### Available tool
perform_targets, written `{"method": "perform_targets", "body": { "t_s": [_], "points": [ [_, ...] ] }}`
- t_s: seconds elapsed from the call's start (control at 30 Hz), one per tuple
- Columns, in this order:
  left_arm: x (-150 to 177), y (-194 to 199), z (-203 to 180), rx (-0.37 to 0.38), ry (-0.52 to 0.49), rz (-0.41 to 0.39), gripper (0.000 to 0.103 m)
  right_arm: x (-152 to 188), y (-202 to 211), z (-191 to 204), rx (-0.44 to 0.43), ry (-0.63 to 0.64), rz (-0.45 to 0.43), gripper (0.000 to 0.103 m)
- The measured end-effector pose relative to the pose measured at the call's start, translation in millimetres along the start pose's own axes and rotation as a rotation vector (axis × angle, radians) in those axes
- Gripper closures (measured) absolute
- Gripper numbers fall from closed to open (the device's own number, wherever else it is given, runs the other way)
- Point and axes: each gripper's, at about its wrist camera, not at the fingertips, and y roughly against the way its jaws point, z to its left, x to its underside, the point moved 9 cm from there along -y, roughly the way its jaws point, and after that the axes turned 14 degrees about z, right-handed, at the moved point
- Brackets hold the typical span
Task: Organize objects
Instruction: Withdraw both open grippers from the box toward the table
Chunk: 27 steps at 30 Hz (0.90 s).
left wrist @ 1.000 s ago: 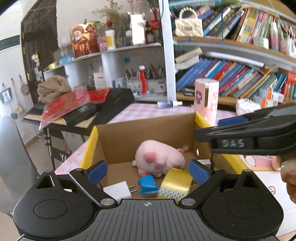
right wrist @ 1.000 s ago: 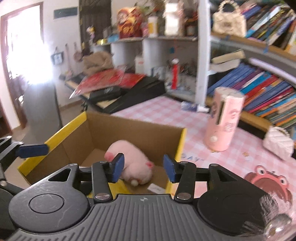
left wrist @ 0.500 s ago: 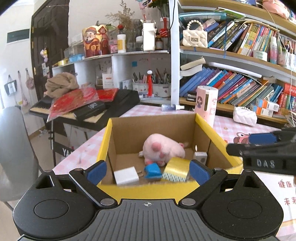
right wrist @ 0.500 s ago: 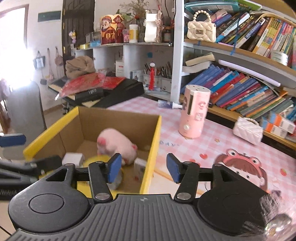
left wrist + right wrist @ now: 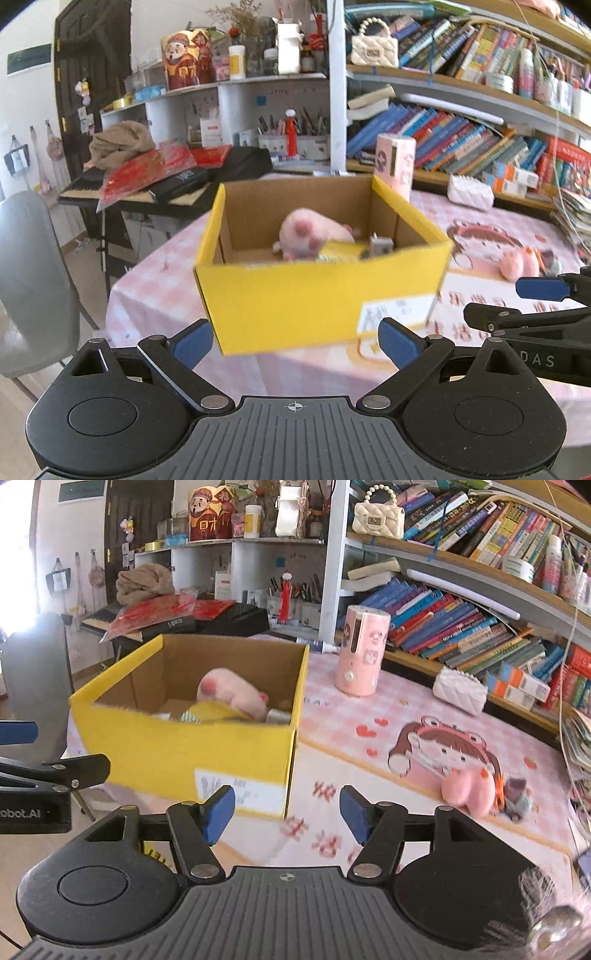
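A yellow cardboard box (image 5: pixel 317 295) (image 5: pixel 184 749) stands at the table's near left corner. In it lie a pink plush toy (image 5: pixel 306 232) (image 5: pixel 229 690), a yellow tape roll (image 5: pixel 340 253) (image 5: pixel 214 710) and a small white block (image 5: pixel 380 245). My left gripper (image 5: pixel 295 341) is open and empty, in front of the box. My right gripper (image 5: pixel 286 812) is open and empty, by the box's right front corner. A small pink plush (image 5: pixel 469 790) (image 5: pixel 521 264) lies on the table mat to the right.
A pink cylinder (image 5: pixel 362 650) stands behind the box. A white quilted purse (image 5: pixel 460 688) lies near the bookshelf (image 5: pixel 461 609). A grey chair (image 5: pixel 33 280) is to the left of the table. A keyboard stand with red papers (image 5: pixel 155 170) is behind.
Both grippers have pulled back and away from the box. The box interior, seen from above before, now shows from the front. Both stayed open and empty.
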Motion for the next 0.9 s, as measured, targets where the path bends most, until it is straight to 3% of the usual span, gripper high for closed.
{"method": "perform_targets", "body": {
  "t_s": [0.2, 0.43, 0.9],
  "points": [
    [24.2, 10.5, -7.8, 0.019, -0.027, 0.033, 0.005, 30.2, 17.5, 8.4, 0.009, -0.008, 0.016, 0.033],
    [49.1, 17.5, -20.5, 0.043, -0.067, 0.073, 0.005, 60.1, 31.6, 7.3, 0.027, -0.050, 0.037, 0.031],
    [79.2, 25.6, -66.2, 0.141, -0.189, 0.109, 0.005, 114.8, 56.1, -22.6, 0.119, -0.198, 0.076, 0.025]
  ]
}}
